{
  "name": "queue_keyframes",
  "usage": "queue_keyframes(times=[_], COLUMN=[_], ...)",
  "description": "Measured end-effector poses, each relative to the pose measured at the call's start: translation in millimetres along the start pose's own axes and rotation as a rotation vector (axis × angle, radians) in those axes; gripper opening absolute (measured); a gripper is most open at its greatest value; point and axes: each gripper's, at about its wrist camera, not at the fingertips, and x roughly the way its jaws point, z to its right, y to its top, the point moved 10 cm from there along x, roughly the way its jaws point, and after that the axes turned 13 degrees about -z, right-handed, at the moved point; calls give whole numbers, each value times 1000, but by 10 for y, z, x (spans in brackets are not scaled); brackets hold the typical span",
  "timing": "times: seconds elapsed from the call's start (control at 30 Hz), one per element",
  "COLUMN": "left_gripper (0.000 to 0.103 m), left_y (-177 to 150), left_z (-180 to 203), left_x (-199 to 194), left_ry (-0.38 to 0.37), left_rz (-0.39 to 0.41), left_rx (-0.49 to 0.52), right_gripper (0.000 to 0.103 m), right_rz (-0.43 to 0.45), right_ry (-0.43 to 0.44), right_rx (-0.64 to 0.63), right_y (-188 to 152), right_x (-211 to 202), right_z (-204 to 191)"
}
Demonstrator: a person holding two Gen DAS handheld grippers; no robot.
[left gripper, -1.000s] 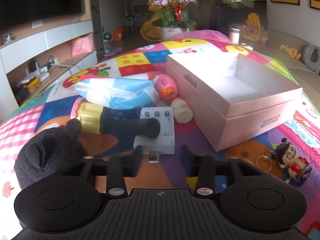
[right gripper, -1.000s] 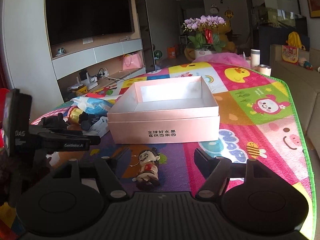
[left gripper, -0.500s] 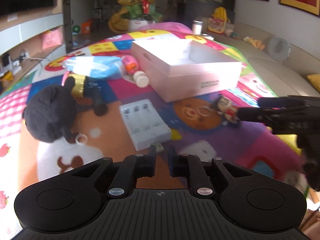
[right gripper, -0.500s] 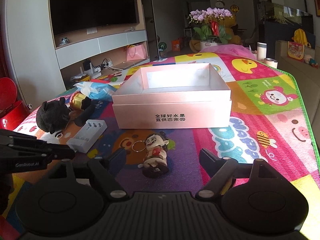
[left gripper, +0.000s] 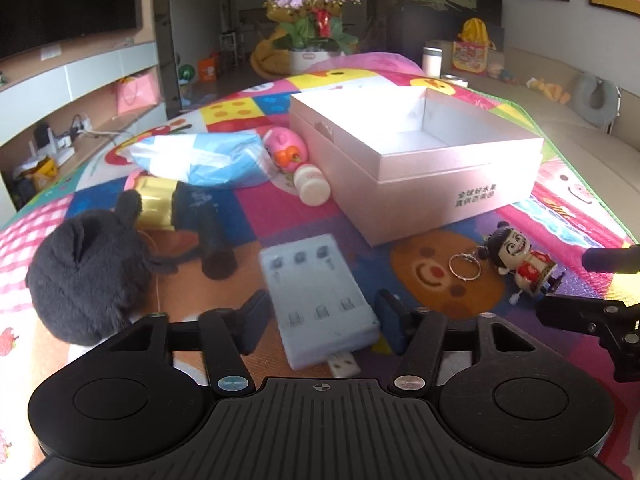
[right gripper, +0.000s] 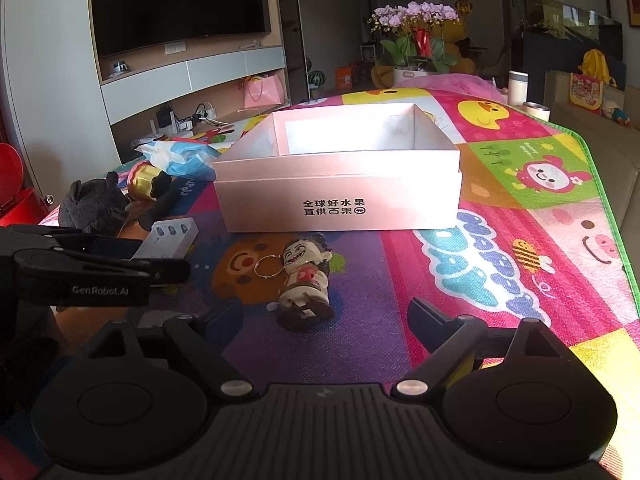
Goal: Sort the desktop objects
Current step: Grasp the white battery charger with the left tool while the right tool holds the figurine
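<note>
Since half a second ago, the left claw (left gripper: 322, 314) has widened from nearly closed and advanced; its jaws now flank the battery charger (left gripper: 320, 298), apparently without contact. Judged light, rigid and smooth; grip across its long sides. Ahead and right sits the empty pink box (left gripper: 416, 160). The right claw (right gripper: 326, 322) is wide, empty, the doll keychain (right gripper: 306, 280) just ahead between its fingers.

**Cartoon play mat and what lies on it**

The play mat (right gripper: 500, 248) carries an open pink box (right gripper: 340, 200) at centre. At 6 o'clock of it lies a figurine keychain (right gripper: 306, 280). At 9 o'clock: a white battery charger (left gripper: 320, 300), a black plush toy (left gripper: 86, 272), a blue-white bag (left gripper: 200, 158), a small bottle (left gripper: 312, 186).
</note>
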Motion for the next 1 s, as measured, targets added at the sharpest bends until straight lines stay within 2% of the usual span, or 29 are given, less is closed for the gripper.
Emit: queue_keyframes(times=[0.07,0.2,0.27,0.4,0.47,0.53,0.57,0.63,0.7,0.83,0.9,0.93,1.0], left_gripper=[53,54,56,71,72,75,82,97,99,101,102,102,102], left_y=[-44,-333,-486,-551,-508,-475,-463,-457,-435,-376,-351,-314,-243], left_z=[33,222,222,-139,-382,-561,-614,-600,-559,-559,-547,-535,-438], left_x=[-64,-308,-415,-458,-436,-424,-442,-488,-513,-317,-205,-196,-172], left_ry=[-15,-135,-137,6,94,133,108,2,-46,4,-57,-66,-113], left_rz=[-2,-25,-31,-17,-14,-13,-15,-21,-8,-31,-61,-48,-51], left_rx=[39,156,191,153,107,69,44,3,-30,-85,-141,-161,-165], right_gripper=[92,98,101,103,103,103,103,103,103,103,103,103,103], right_rz=[-3,-8,-8,-37,-61,-71,-77,-84,-90,-113,-116,-114,-108], right_ry=[2,7,8,22,34,28,25,10,-5,-21,-25,-26,-27], right_rx=[12,18,15,6,9,-4,-15,-44,-58,-46,-48,-54,-68], right_y=[-4,-16,-17,-34,-55,-67,-78,-107,-121,-109,-113,-121,-135], right_x=[13,21,17,52,81,87,89,97,107,127,130,127,122], right_z=[21,28,22,-5,-22,-48,-67,-105,-129,-132,-136,-134,-141])
